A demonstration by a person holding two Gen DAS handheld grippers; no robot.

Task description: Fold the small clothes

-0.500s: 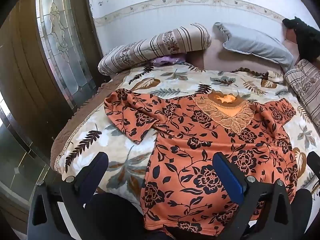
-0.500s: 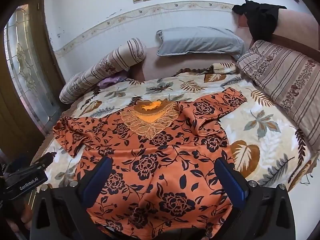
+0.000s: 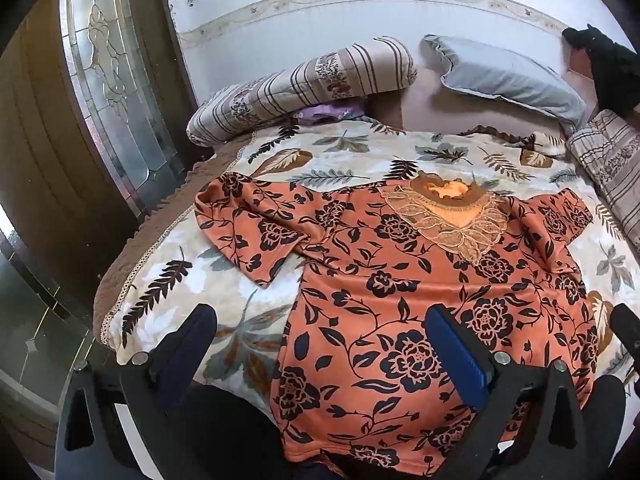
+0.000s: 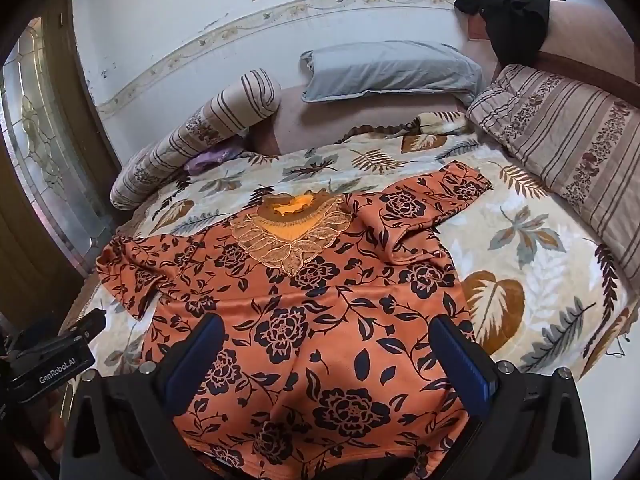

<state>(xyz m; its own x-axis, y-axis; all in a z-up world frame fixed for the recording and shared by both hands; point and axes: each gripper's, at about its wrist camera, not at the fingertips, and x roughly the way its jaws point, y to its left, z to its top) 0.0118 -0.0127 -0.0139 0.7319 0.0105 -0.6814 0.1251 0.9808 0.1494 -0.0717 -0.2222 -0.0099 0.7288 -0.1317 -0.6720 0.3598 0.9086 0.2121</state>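
Observation:
An orange top with black flowers (image 3: pixel 400 288) (image 4: pixel 312 320) lies spread face up on the leaf-print bedspread (image 3: pixel 344 160) (image 4: pixel 532 240), lace collar toward the pillows and both sleeves out to the sides. My left gripper (image 3: pixel 320 324) hovers open above the top's lower left edge, one finger over the bedspread, the other over the cloth. Over the top's lower middle my right gripper (image 4: pixel 324 340) stands open, nothing between its blue pads. The hem near me is hidden behind the gripper bodies.
A striped bolster (image 3: pixel 296 88) (image 4: pixel 192 136) and a grey pillow (image 3: pixel 504 76) (image 4: pixel 388 70) lie at the bed's head. A striped cushion (image 4: pixel 568 140) lines the right side, a black garment (image 4: pixel 516 16) above it. A glass-panelled door (image 3: pixel 108 92) stands left. The left gripper's body (image 4: pixel 52 360) shows at lower left.

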